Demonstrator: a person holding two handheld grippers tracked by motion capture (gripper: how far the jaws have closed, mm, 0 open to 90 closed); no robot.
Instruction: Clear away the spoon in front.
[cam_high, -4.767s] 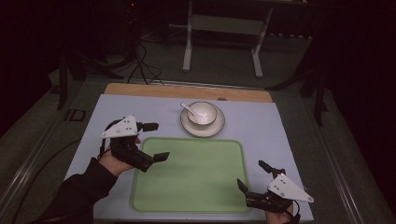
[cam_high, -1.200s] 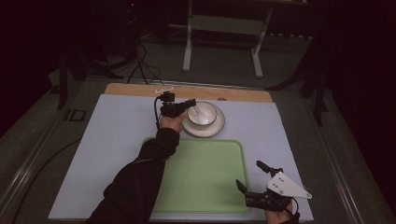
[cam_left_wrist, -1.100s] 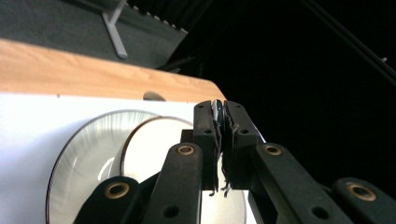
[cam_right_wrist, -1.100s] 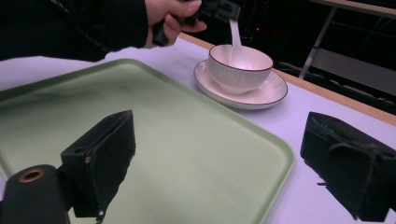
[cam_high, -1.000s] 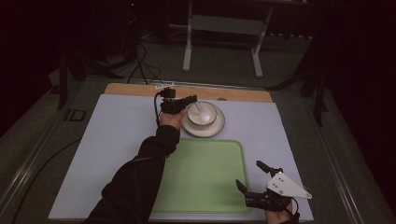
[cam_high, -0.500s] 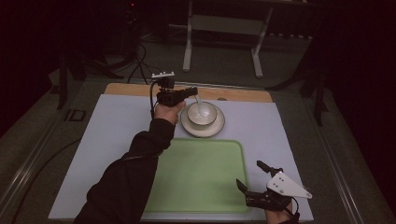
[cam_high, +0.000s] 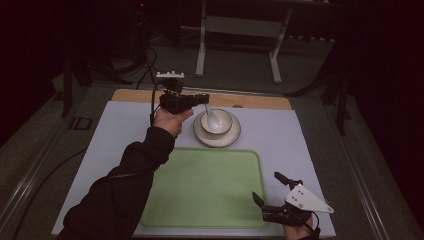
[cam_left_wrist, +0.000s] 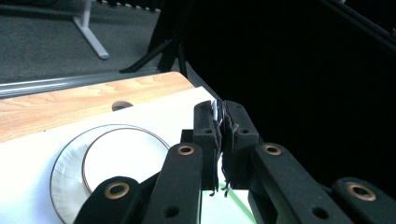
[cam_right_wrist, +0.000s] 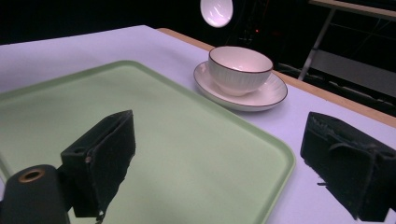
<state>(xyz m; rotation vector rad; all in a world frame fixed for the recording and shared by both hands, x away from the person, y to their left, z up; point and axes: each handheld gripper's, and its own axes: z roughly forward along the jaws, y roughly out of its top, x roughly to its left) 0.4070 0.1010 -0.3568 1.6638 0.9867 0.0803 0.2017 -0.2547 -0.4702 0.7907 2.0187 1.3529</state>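
At upper centre of the high view, the left gripper (cam_high: 204, 98) is pinching a white spoon (cam_high: 212, 117) by its handle, fingers closed on it, the spoon hanging over the white bowl (cam_high: 216, 122) on its saucer (cam_high: 217, 137). At lower right, the right gripper (cam_high: 267, 192) is sitting wide apart, empty, beside the green tray (cam_high: 200, 190). The right gripper view is showing the spoon's bowl (cam_right_wrist: 216, 11) in the air above the bowl.

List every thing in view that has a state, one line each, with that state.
Left gripper: shut on the spoon's handle, raised over the bowl.
Right gripper: open, holding nothing, at the tray's near right corner.
Spoon: lifted, hanging in the air above the bowl.
Bowl: upright on the saucer, nothing seen inside.
Saucer: flat on the table, under the bowl.
Tray: flat, nothing on it.
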